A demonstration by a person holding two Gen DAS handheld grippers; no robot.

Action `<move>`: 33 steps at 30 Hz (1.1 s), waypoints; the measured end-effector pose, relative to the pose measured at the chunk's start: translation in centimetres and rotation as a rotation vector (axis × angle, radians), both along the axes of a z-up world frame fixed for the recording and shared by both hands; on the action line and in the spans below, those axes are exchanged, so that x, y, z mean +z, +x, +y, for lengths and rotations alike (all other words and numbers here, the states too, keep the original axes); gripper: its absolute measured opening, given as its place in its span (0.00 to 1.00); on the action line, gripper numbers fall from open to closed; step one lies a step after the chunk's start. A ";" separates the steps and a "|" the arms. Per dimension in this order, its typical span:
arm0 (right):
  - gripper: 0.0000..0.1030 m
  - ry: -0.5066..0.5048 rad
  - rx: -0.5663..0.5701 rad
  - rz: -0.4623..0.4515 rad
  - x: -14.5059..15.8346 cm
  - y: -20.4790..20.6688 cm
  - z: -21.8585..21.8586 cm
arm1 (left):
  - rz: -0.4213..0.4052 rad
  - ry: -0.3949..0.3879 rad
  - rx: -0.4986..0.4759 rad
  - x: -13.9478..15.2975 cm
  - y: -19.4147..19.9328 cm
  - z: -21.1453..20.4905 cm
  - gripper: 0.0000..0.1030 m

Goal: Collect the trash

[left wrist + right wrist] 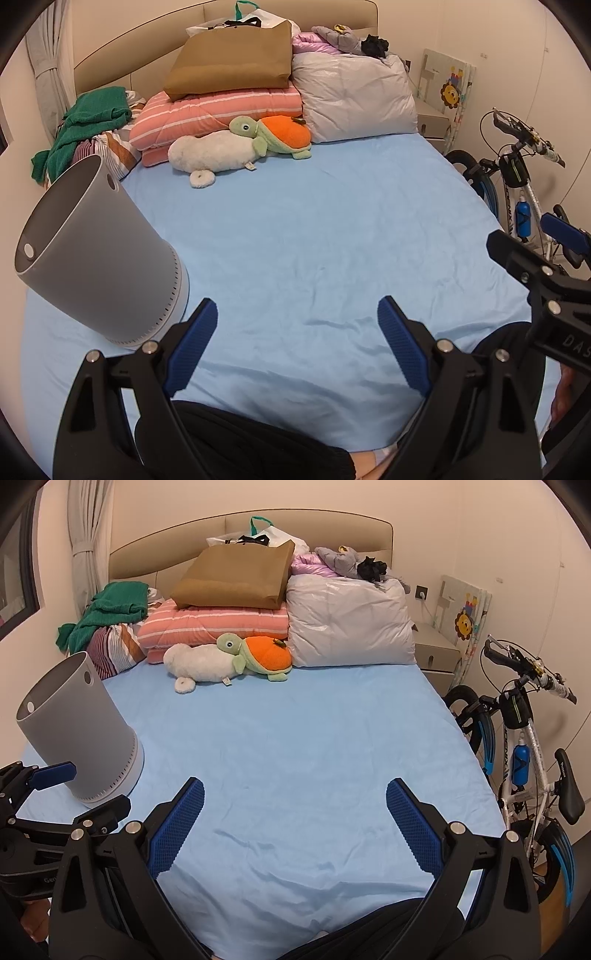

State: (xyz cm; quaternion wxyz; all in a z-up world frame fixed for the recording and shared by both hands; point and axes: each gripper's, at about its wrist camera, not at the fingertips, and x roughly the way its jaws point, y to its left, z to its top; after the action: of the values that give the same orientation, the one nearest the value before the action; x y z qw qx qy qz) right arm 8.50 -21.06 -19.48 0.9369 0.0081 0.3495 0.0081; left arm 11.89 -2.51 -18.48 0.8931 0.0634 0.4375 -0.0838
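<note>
A grey round trash bin [99,254] stands on the blue bed sheet [314,236] at the left; it also shows in the right wrist view [79,731]. No loose trash shows on the sheet. My left gripper [297,314] is open and empty over the near part of the bed, just right of the bin. My right gripper [295,794] is open and empty over the near middle of the sheet [295,738]. The right gripper also shows at the right edge of the left wrist view [535,254], and the left gripper at the left edge of the right wrist view [55,775].
At the head of the bed lie a plush turtle [255,657], a white plush [199,662], a pink striped quilt [214,626], a brown bag [236,576], a grey pillow [347,627] and green cloth [110,609]. A bicycle [524,738] stands right of the bed.
</note>
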 end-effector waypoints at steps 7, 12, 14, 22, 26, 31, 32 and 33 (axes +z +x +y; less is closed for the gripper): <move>0.93 -0.005 0.007 0.004 0.0 0.1 0.3 | 0.006 -0.001 0.005 -0.4 0.0 0.0 0.86; 0.93 -0.004 0.007 0.005 0.0 0.2 0.5 | 0.019 -0.013 0.009 -0.6 0.1 0.0 0.86; 0.93 -0.005 0.007 0.006 0.0 0.2 0.5 | 0.021 -0.013 0.007 -0.6 0.3 0.0 0.86; 0.93 -0.004 0.003 0.012 0.0 0.3 0.5 | 0.010 -0.002 0.002 -0.7 0.2 -0.1 0.86; 0.93 -0.004 0.002 0.013 -0.2 0.3 0.5 | 0.019 -0.004 0.007 -0.7 0.3 -0.1 0.86; 0.93 -0.004 0.002 0.011 -0.2 0.3 0.6 | 0.033 -0.011 0.023 -0.9 0.6 0.2 0.86; 0.93 -0.005 0.001 0.012 -0.3 0.3 0.7 | 0.036 -0.015 0.025 -1.0 0.6 0.3 0.86; 0.93 -0.004 0.001 0.012 -0.3 0.3 0.7 | 0.038 -0.017 0.027 -1.0 0.7 0.3 0.86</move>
State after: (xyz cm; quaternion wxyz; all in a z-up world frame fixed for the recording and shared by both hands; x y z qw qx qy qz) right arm 8.80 -20.40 -19.78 0.9348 0.0061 0.3551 0.0079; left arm 12.54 -2.20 -19.46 0.8861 0.0481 0.4545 -0.0768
